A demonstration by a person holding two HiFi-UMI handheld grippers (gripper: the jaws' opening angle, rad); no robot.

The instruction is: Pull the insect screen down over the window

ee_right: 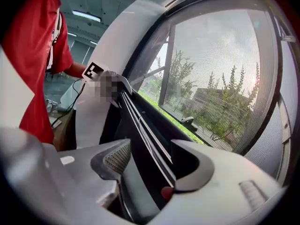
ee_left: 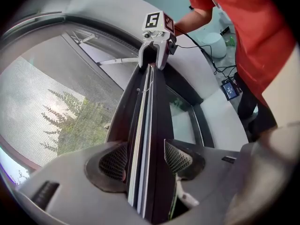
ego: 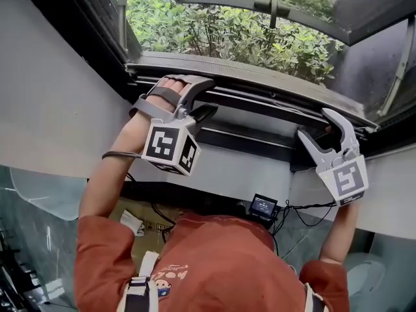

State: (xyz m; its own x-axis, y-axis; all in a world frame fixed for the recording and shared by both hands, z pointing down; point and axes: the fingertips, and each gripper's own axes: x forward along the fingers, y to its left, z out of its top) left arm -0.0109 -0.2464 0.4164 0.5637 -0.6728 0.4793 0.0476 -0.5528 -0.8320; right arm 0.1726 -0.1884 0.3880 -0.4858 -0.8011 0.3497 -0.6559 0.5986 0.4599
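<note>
Pull bar [ego: 260, 99] of the insect screen is clamped by 2 grippers: left gripper [ee_left: 145, 161] shut on it toward its left end, right gripper [ee_right: 150, 165] toward its right end. Bar is seen close to the window frame's bottom edge [ego: 247, 138]. Mesh [ee_right: 225, 78] is stretched behind it.
</note>
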